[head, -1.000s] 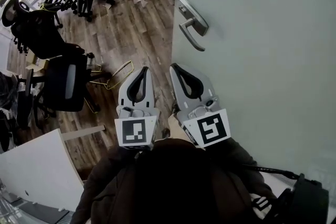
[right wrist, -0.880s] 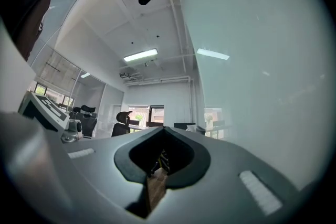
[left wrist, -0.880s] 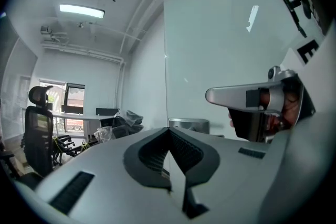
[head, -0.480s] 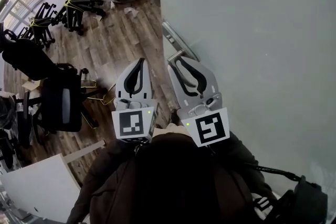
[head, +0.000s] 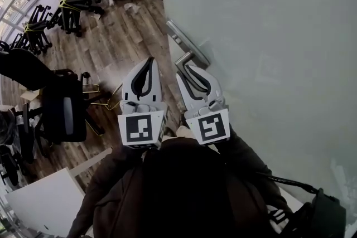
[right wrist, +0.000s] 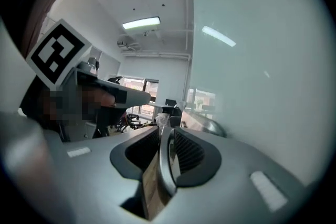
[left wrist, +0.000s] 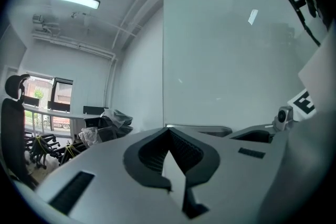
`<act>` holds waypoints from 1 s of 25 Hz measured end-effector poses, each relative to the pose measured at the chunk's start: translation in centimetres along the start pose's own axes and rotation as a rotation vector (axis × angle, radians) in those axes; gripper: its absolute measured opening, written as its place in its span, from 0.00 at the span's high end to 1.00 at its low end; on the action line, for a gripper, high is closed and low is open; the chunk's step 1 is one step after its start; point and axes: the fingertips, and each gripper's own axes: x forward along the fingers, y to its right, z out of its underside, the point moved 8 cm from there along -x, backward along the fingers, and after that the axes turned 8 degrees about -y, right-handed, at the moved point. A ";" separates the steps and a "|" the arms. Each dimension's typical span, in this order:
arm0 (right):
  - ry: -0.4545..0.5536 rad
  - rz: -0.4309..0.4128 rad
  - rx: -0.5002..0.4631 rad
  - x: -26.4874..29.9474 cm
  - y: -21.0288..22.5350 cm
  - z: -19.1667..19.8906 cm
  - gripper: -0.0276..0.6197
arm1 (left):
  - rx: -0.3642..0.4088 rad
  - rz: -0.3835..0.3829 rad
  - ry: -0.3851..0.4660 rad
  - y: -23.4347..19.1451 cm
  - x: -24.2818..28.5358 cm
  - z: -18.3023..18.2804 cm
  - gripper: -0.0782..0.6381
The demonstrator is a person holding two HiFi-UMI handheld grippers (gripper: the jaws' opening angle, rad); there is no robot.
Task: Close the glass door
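Right gripper view shows the right gripper (right wrist: 164,134) clenched on the metal handle (right wrist: 166,170), which sits near the free edge of the glass door (head: 268,36). The left gripper (head: 147,62) hangs just beside it, jaws together on nothing. The grasp looks made; the next move likely calls for swinging the door steadily toward its frame with a firm grip

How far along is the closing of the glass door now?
Done: the right gripper is clamped on the door handle. In hand: that grip; the left gripper hangs shut and empty beside it. Left: swinging the glass door shut; floor shows past its free edge, so it looks open.
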 end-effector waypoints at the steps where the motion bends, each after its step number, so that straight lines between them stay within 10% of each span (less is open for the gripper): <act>1: 0.005 0.006 0.003 0.1 0.2 0.4 0.86 | 0.005 0.009 -0.014 0.3 0.1 0.2 0.90; 25: -0.001 -0.122 0.098 -1.4 -2.5 0.7 0.86 | 0.001 -0.058 -0.023 -0.9 -8.6 2.3 0.90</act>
